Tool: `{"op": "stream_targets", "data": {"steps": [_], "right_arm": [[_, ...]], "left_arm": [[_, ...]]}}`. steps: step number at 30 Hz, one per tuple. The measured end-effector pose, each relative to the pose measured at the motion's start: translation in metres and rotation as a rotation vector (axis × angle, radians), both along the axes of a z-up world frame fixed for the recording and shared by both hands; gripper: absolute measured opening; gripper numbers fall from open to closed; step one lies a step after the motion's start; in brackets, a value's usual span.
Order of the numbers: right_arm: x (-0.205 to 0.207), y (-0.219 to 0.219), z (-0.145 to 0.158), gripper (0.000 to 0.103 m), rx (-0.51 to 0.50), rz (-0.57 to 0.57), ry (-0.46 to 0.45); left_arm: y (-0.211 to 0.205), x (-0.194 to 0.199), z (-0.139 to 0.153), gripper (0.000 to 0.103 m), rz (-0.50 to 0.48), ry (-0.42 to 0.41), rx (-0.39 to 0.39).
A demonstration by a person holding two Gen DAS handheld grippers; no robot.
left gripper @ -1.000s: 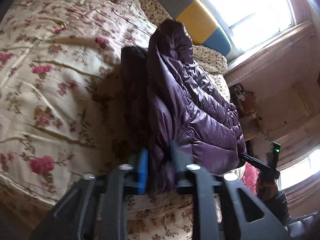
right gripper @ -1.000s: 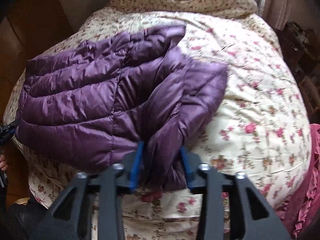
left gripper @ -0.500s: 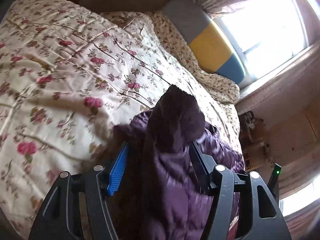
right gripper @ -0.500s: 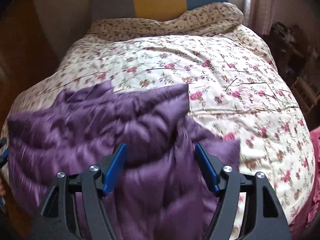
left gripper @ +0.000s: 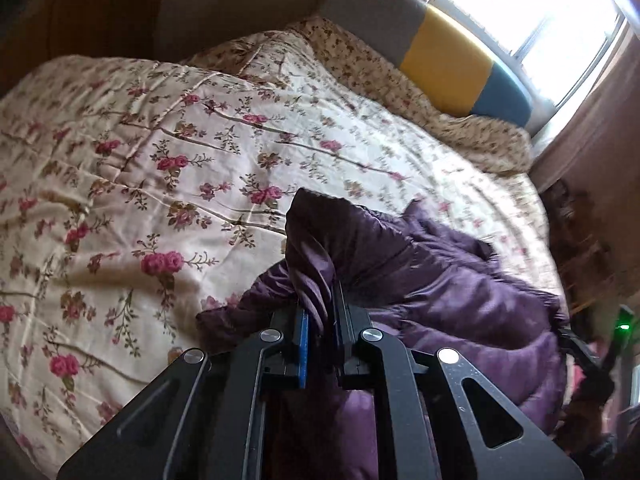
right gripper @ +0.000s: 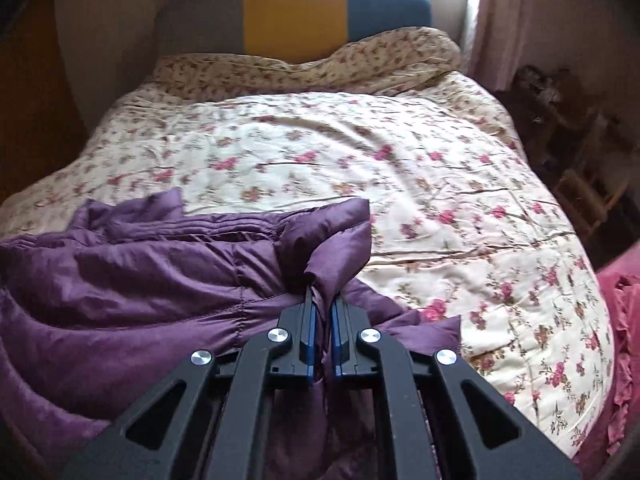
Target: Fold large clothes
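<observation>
Purple puffer jacket [left gripper: 440,292] bunched on bed; left gripper [left gripper: 320,312], right gripper [right gripper: 322,304] each clamp fold.

We see a purple jacket [right gripper: 160,280] of quilted, slightly glossy cloth — smooth with stitched seams — lying on a bedspread [right gripper: 360,168] of matt, creased floral fabric. At twelve o'clock a padded headboard [right gripper: 296,16] looks like matt woven cloth. The left gripper [left gripper: 320,320] and right gripper [right gripper: 322,312] are matt black plastic with shiny metal rivets and smooth blue pads.
</observation>
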State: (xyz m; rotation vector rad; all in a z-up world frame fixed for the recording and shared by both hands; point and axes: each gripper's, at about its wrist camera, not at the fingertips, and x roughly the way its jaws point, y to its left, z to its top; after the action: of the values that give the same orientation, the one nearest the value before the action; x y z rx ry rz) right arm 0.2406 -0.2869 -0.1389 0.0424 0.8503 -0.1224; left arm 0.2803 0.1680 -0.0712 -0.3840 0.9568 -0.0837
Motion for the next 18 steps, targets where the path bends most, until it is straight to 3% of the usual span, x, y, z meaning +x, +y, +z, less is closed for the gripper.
{"op": "stream_targets", "data": {"steps": [6, 11, 18], "right_arm": [[0.012, -0.006, -0.032, 0.005, -0.006, -0.058, 0.032], [0.017, -0.004, -0.052, 0.005, -0.025, -0.072, 0.023], [0.021, -0.004, -0.056, 0.006, -0.030, -0.078, 0.023]], "left_arm": [[-0.014, 0.011, -0.029, 0.010, 0.009, 0.035, 0.101], [-0.024, 0.010, -0.044, 0.010, -0.011, -0.018, 0.178], [-0.024, 0.008, -0.050, 0.010, 0.010, -0.055, 0.161]]}}
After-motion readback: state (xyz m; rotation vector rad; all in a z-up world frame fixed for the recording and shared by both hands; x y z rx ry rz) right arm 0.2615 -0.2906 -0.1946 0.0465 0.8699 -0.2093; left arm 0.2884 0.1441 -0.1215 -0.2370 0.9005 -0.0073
